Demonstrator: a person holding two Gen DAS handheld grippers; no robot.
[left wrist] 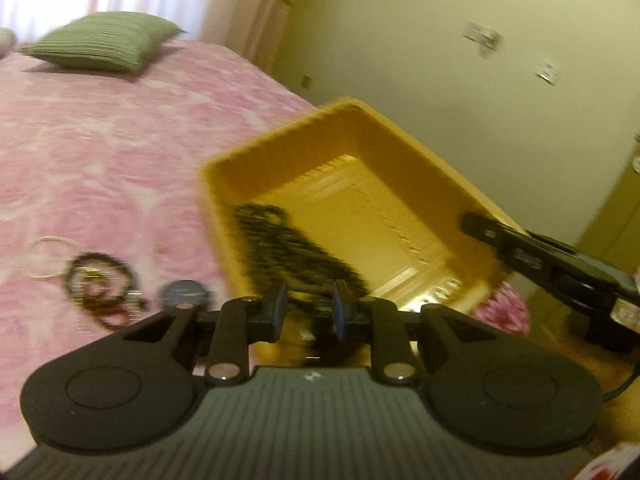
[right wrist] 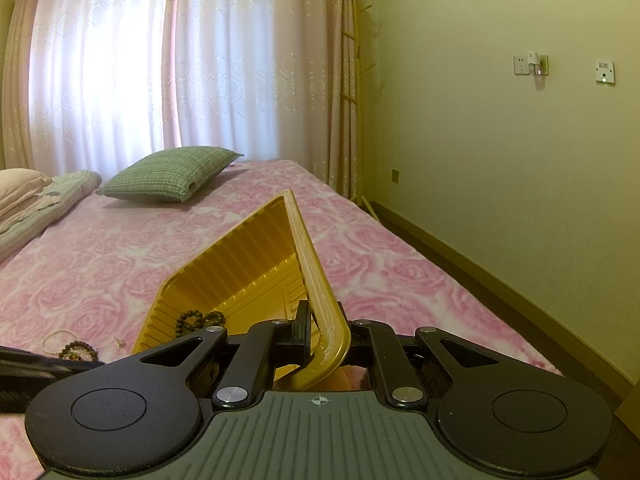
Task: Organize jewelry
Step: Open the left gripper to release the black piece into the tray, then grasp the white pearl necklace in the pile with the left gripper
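Observation:
A yellow plastic tray [left wrist: 420, 152] is tilted above the pink bed. My right gripper [right wrist: 322, 330] is shut on the tray's rim [right wrist: 316, 280] and also shows in the left wrist view [left wrist: 520, 256]. A dark beaded necklace [left wrist: 288, 244] lies blurred inside the tray, seen too in the right wrist view [right wrist: 198, 318]. My left gripper [left wrist: 309, 312] is open just in front of the necklace, at the tray's near edge, with nothing between its fingers. More jewelry lies on the bed: a pale ring bracelet [left wrist: 44, 258], dark bead bracelets [left wrist: 100, 284] and a round dark piece [left wrist: 184, 292].
The bed has a pink rose-pattern cover [right wrist: 100, 264]. A green pillow [right wrist: 172, 176] lies at its head, beside folded bedding [right wrist: 36, 204]. Curtains [right wrist: 160, 60] hang behind. A wall with sockets [right wrist: 520, 65] runs along the right, with a floor gap beside the bed.

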